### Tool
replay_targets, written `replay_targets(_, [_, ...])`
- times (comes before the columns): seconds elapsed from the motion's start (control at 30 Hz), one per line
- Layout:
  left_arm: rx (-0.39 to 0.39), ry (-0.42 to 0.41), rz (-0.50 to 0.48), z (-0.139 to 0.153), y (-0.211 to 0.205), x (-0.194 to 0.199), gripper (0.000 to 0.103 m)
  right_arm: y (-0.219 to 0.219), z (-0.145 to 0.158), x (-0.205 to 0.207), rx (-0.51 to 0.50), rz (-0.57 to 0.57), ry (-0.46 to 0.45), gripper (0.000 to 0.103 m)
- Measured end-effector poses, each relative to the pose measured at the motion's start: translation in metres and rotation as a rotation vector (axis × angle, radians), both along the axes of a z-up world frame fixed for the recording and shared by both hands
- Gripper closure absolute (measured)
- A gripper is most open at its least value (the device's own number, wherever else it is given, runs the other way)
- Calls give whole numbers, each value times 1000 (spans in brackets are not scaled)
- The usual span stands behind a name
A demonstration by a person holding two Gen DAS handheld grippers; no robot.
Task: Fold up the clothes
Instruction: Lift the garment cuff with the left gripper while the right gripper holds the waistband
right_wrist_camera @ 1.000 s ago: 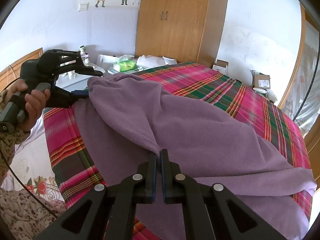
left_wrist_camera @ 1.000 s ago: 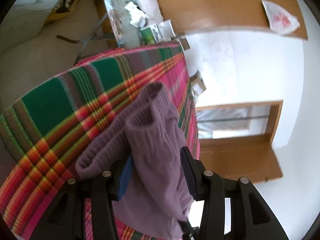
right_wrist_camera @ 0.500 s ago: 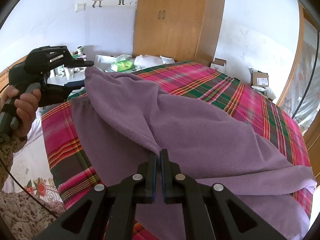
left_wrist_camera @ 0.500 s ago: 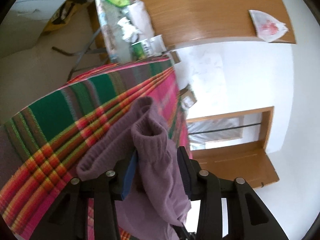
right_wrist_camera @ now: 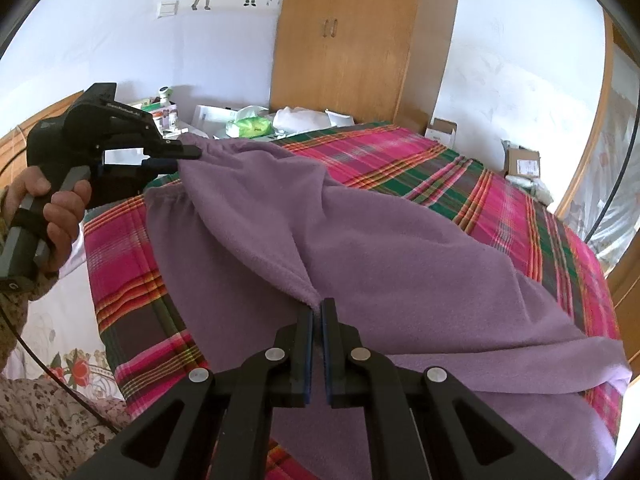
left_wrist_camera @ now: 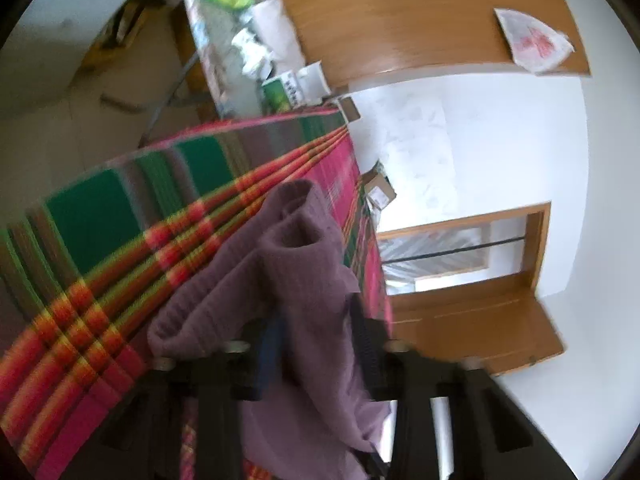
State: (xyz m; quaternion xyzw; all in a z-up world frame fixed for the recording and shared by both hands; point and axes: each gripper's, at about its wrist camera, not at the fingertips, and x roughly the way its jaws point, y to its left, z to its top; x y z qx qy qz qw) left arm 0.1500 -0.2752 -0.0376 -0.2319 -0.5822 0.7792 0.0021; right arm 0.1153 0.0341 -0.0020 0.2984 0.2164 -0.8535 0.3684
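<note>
I see the purple fleece garment lying on the plaid bedspread, long axis left to right, pinched by my left gripper and right gripper.

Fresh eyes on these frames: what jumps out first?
The big purple garment spread over the bright pink-and-green plaid bedcover, filling the middle of the right wrist view. Both grippers pinch it: the right gripper at a raised fold near the camera, the left gripper lifting the far corner at the left. Behind the bed stands a wooden wardrobe.
</note>
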Motion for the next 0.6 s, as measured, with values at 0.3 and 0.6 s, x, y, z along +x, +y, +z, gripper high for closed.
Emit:
replay_targets(0.3, [-63,0,19,21,2,19,96,5,27,17,-10,28,87,99])
replay_targets(0.6, [-116,-127,8,5,1,18,96,-1,-7,15,86,82,-29,99])
